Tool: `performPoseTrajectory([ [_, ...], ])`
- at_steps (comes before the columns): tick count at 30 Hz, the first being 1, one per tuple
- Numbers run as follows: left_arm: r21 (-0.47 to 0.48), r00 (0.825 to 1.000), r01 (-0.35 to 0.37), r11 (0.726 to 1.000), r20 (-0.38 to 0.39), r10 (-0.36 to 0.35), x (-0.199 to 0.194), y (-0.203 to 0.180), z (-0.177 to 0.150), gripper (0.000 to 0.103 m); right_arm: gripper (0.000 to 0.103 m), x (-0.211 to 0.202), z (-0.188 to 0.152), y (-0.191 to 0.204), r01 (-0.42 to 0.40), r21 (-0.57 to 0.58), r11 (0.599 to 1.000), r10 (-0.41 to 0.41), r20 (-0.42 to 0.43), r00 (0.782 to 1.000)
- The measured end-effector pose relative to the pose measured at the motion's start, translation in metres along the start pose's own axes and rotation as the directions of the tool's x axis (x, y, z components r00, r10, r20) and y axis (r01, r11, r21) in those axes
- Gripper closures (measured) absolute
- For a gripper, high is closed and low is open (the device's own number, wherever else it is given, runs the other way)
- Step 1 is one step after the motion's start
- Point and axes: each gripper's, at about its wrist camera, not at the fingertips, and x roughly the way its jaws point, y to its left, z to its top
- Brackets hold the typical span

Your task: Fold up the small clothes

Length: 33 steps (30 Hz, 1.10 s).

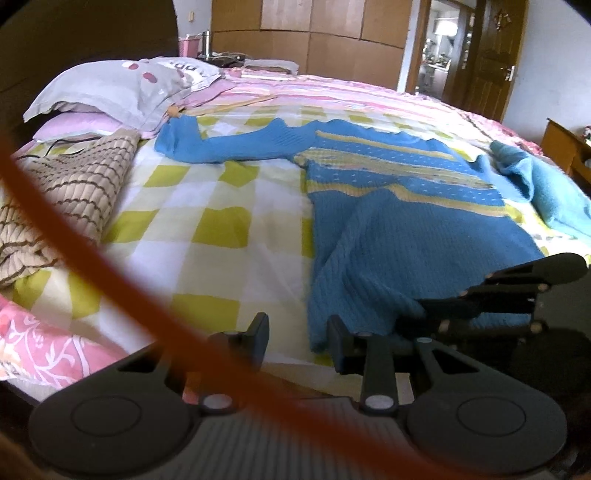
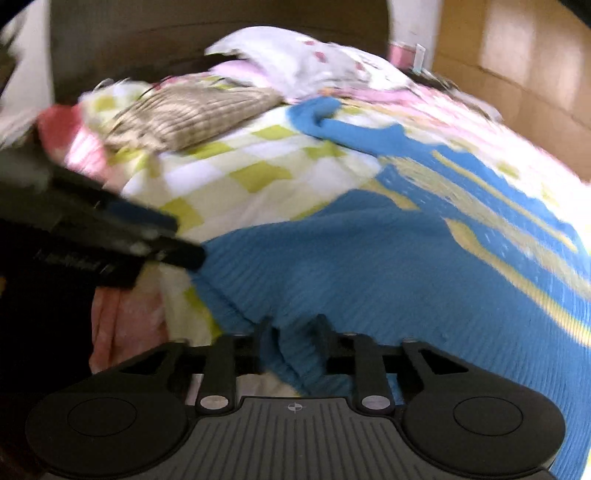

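Checked yellow-and-white bedding (image 1: 207,206) is covering a wide bed, with wooden wardrobe doors (image 1: 314,33) standing behind it at twelve o'clock and a brown door (image 1: 495,62) at one o'clock. From the left wrist view, a blue knitted sweater (image 1: 388,229) with pale yellow bands is lying spread out toward three o'clock, one sleeve reaching off to ten o'clock, close to a grey pillow (image 1: 122,88). A brown wavy-striped garment (image 1: 70,192) is sitting folded at nine o'clock. The left gripper (image 1: 298,343) is pointing down at the bed at six o'clock, its jaws standing apart over the sweater's near corner, pressing nothing. The right gripper (image 1: 410,314) is reaching in from four o'clock, lying low on the sweater's hem. A blurred orange cable (image 1: 92,251) is crossing the lens.

From the right wrist view, which is smeared with motion, the sweater (image 2: 369,258) is filling the centre and running to three o'clock. The right gripper (image 2: 293,332) is tilting down at six o'clock, pinching a fold of the blue hem between its fingers (image 2: 264,332). The left gripper (image 2: 184,247) is coming in from nine o'clock, its tip at the sweater's edge. The striped garment (image 2: 192,114) is lying at eleven o'clock.
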Motion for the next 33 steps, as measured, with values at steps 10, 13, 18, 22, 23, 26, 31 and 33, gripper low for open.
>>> performPoseTrajectory([
  [10,-0.003,0.996,0.087,0.996,0.013,-0.087,0.0,-0.008,0.013,0.056,0.103,-0.055,-0.012,-0.028,-0.041,0.107,0.993,0.039,0.017,0.999],
  [13,0.043,0.998,0.063,0.997,-0.021,-0.062,0.021,-0.021,0.013,0.056,0.102,-0.049,-0.02,-0.035,-0.063,0.129,0.99,0.068,-0.031,0.997],
  [18,0.131,0.995,-0.003,0.991,-0.102,0.017,0.043,-0.035,0.007,0.056,0.094,-0.043,-0.027,-0.037,-0.083,0.174,0.981,0.094,-0.054,0.994],
  [22,0.145,0.994,-0.024,0.989,-0.107,0.04,0.038,-0.032,0.006,0.057,0.094,-0.068,-0.035,-0.052,-0.048,0.236,0.971,0.052,-0.012,0.999],
  [23,0.139,0.993,-0.022,0.99,-0.109,0.037,0.038,-0.031,0.006,0.057,0.094,-0.074,-0.038,-0.06,-0.024,0.269,0.963,0.026,-0.005,1.0],
  [26,0.128,0.994,-0.006,0.992,-0.106,0.019,0.036,-0.031,0.006,0.058,0.093,-0.096,-0.054,-0.09,0.134,0.377,0.916,-0.139,-0.015,0.99],
  [31,0.118,0.994,0.01,0.993,-0.105,0.003,0.036,-0.033,0.006,0.058,0.09,-0.118,-0.087,-0.123,0.358,0.461,0.812,-0.354,-0.099,0.93],
  [33,0.117,0.994,0.007,0.993,-0.106,0.005,0.037,-0.035,0.006,0.058,0.088,-0.118,-0.096,-0.128,0.394,0.471,0.789,-0.376,-0.137,0.916],
])
